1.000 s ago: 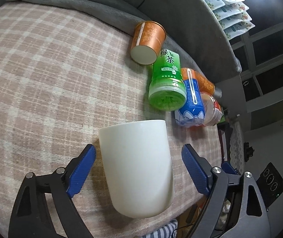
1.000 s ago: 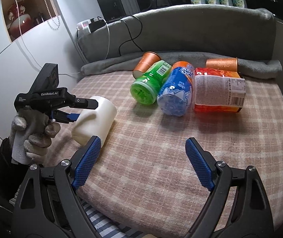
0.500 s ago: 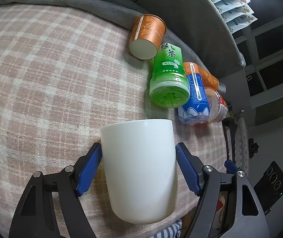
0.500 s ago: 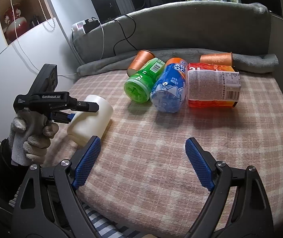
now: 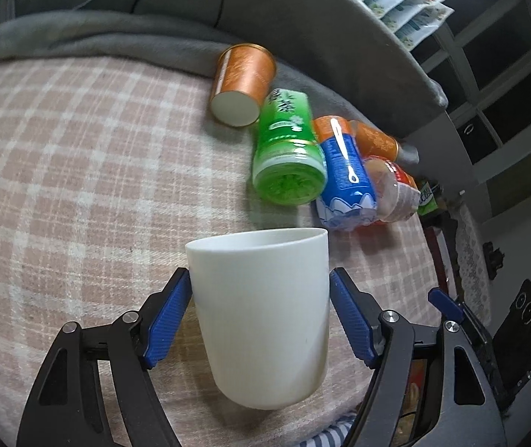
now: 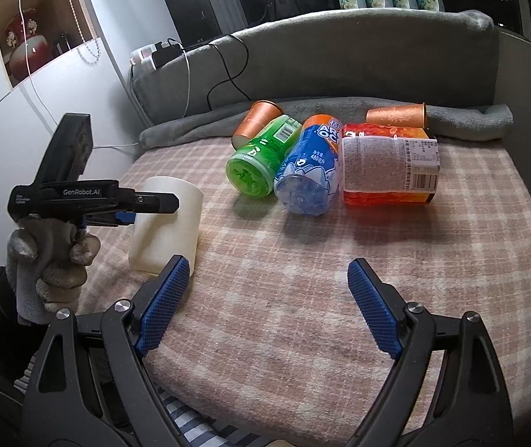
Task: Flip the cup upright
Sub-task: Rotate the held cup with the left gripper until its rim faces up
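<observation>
A plain white cup (image 5: 265, 316) lies tilted on the pink checked blanket (image 5: 79, 186), its open rim pointing away from me toward the bottles. My left gripper (image 5: 259, 283) is shut on the cup, one blue pad on each side of its wall. In the right wrist view the cup (image 6: 170, 219) shows at the left, held by the left gripper (image 6: 138, 205) in a gloved hand. My right gripper (image 6: 269, 272) is open and empty, hovering above the blanket near the front edge.
A green bottle (image 6: 261, 160), a blue bottle (image 6: 310, 175) and a red-orange bottle (image 6: 388, 167) lie side by side behind the cup. Two orange paper cups (image 6: 258, 119) (image 6: 395, 115) lie by the grey blanket roll (image 6: 340, 108). The blanket's edge drops off at the front.
My left gripper's pads closed in from either side and now grip the white cup. The cup's rim has tipped up a little. The right gripper has stayed open and nearly still.
</observation>
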`<state>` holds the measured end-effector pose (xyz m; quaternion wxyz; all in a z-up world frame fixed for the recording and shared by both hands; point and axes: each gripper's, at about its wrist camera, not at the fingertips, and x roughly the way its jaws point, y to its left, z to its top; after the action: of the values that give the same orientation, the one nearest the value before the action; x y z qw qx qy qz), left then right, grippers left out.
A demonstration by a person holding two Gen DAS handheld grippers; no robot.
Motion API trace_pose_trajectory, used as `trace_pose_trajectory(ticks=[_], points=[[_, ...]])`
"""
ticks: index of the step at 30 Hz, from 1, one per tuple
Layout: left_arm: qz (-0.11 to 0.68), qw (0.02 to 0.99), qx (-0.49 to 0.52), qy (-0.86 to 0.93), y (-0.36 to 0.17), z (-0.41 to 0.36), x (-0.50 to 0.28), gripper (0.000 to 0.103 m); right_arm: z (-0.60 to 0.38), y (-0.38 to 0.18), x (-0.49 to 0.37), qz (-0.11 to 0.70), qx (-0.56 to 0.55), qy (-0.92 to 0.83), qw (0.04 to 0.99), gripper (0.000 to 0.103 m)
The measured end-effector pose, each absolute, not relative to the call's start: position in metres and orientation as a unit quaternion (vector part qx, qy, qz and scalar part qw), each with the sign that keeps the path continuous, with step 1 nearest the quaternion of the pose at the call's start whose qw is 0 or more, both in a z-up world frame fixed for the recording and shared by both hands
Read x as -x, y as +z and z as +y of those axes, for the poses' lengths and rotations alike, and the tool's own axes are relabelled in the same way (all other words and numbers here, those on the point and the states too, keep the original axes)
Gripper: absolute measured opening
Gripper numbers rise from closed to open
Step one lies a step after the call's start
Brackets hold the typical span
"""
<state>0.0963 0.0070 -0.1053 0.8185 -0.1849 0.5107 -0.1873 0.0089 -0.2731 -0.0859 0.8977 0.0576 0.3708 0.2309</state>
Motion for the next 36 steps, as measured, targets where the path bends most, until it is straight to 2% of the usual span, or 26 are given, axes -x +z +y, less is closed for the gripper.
trace_pose_trajectory(ticks=[13, 36], points=[[0.464, 0.858, 0.128, -0.178, -0.085, -0.014, -0.088, 0.075, -0.276, -0.085, -0.007, 0.364, -0.060, 0.221, 0.903, 0.089], [0.415, 0.897, 0.037, -0.145, -0.083, -0.052, -0.086, 0.074, -0.287, -0.084, -0.004, 0.356, -0.061, 0.200, 0.911, 0.089]])
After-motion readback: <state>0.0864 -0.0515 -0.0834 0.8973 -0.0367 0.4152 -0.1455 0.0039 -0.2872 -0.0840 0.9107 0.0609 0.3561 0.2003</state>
